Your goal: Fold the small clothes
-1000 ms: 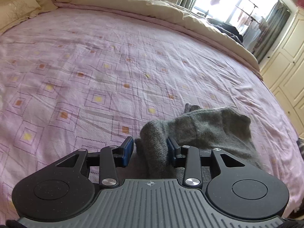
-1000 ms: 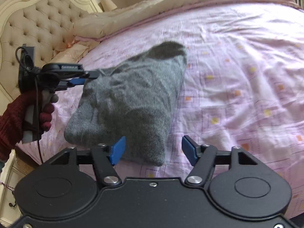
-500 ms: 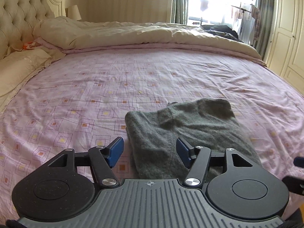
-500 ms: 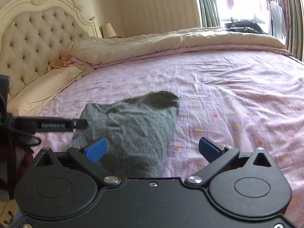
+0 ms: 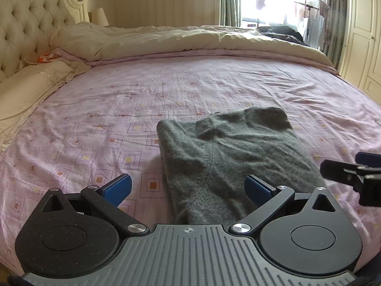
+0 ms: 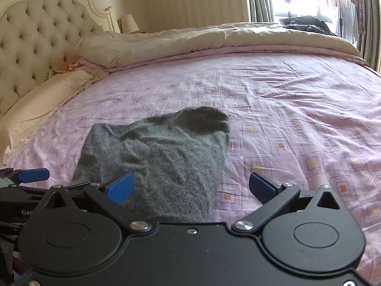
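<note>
Pink bedsheet (image 5: 214,83) | grey garment (image 5: 228,152) near front edge; both claws spread, empty

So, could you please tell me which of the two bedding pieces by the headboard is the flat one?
The cream pillow lying flat directly below the tufted headboard; the beige duvet is instead bunched in a long roll across the far side of the bed.

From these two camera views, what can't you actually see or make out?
- Near end of the grey garment: hidden behind the left gripper body in the left view and the right gripper body in the right view.
- Dark pile by the window: too small and backlit to identify.
- The person's hands: out of frame.
</note>
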`<state>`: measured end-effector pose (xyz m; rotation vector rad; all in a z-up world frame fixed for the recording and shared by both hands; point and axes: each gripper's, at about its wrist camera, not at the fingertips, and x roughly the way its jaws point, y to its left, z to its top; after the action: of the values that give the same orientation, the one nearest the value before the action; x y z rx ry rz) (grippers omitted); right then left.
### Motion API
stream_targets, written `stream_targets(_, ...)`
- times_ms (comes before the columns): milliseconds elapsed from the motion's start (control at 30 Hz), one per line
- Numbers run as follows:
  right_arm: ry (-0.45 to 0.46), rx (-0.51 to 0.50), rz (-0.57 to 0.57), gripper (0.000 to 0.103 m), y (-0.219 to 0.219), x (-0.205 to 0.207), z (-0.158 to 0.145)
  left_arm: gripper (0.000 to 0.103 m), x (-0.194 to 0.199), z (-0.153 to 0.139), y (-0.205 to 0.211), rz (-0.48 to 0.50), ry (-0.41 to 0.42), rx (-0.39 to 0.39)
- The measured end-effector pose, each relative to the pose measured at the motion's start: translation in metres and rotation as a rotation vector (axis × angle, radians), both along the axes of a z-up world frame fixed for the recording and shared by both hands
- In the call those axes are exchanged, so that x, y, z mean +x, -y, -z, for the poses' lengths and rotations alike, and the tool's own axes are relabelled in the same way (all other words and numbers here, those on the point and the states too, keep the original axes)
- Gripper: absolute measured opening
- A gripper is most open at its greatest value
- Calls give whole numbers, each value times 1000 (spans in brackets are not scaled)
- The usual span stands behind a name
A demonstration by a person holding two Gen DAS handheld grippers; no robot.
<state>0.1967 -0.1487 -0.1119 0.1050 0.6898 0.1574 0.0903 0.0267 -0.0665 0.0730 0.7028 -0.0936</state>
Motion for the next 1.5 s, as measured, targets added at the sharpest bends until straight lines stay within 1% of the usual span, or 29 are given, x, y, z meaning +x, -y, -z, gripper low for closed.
stream_targets(133,-84,-65,-6,103,-6,7,24,103,3,20,-5,-22,-50,30)
stream_targets(167,-103,-65,-7,103,-5,7,29,103,5,25,-6,-28,-64,42)
stream_targets(233,-128,-28,0,103,1,5,37,103,7,38,-10,-36,-95,56)
stream_targets(300,-142,3,8,103,6,5,37,103,6,44,-15,-36,-102,36)
stream_targets(367,-131,13,14,103,8,5,29,103,3,47,-18,-33,-98,20)
stream_targets(467,-64,27,32,103,10,9,13,103,3,47,-21,-30,-101,8)
stream_targets(567,-44,24,38,103,10,27,3,103,5,48,-22,-29,-106,0)
stream_targets(633,-41,-2,40,103,8,43,3,103,6,48,-22,-29,-109,-5)
stream_targets(700,-72,-27,39,103,6,62,11,103,6,48,-23,-31,-112,-13)
stream_targets(767,-123,-49,47,103,4,79,23,103,6,48,-24,-32,-117,-19)
stream_targets(800,-149,-51,44,103,3,86,29,103,7,48,-24,-34,-119,-23)
stream_targets(867,-173,-27,53,103,3,91,34,103,8,48,-25,-37,-125,-33)
stream_targets(933,-174,-38,61,103,1,90,33,103,8,49,-26,-39,-128,-43)
stream_targets(1033,-159,-85,62,103,-6,86,30,103,7,49,-27,-43,-135,-55)
stream_targets(1133,-147,-101,72,103,-7,83,25,103,7,48,-27,-47,-139,-64)
stream_targets(1333,-80,-174,110,103,-10,62,0,103,4,37,-29,-58,-125,-70)
stream_targets(1500,-55,-163,131,103,-3,30,-22,103,-3,19,-36,-87,-78,-67)
